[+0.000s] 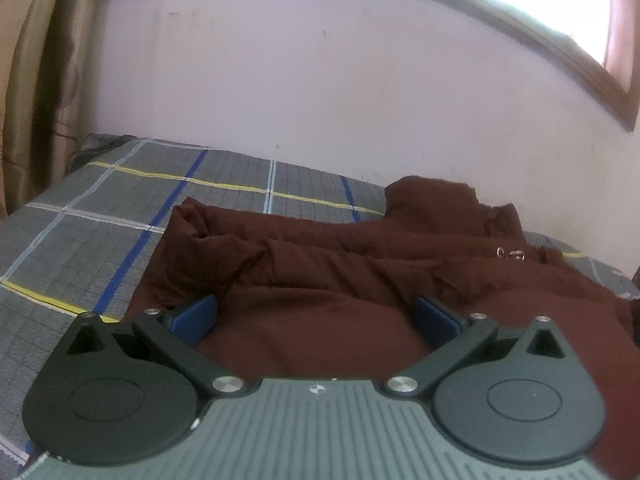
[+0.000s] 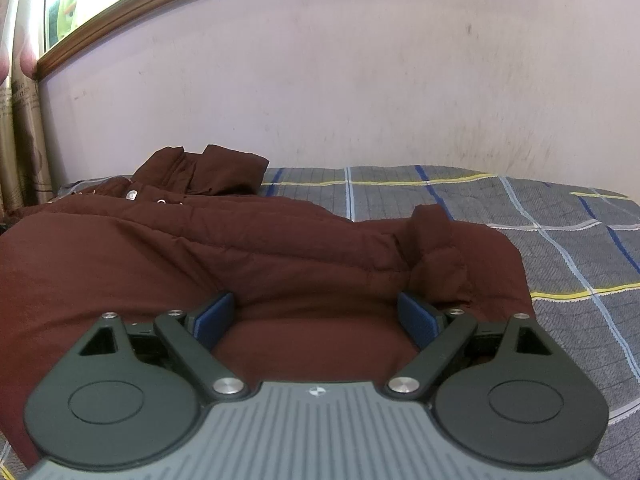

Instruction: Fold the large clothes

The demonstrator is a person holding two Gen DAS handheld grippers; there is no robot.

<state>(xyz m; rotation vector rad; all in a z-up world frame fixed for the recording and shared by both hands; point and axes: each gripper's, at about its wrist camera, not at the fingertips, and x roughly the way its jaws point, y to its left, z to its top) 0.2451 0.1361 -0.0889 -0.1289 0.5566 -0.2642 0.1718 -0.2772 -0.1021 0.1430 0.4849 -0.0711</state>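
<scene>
Two wide claws poised over a maroon jacket on the bed

We see the puffy maroon jacket [image 1: 360,280] lying spread on the grey plaid bedcover [image 1: 100,216], collar towards the wall and both sleeves drawn in across or beside the body (how neatly, we cannot tell). Our left gripper [image 1: 316,316] and right gripper [image 2: 316,316] both stand wide, blue pads apart, with bulging fabric between them but nothing pinched. We judge that we are at the start of a fold, choosing a hold near the hem. The next move, as we read it, calls for lowering both claws onto the near edge, closing on enough of the thick padding, and lifting evenly so that the bulk does not slide.
</scene>
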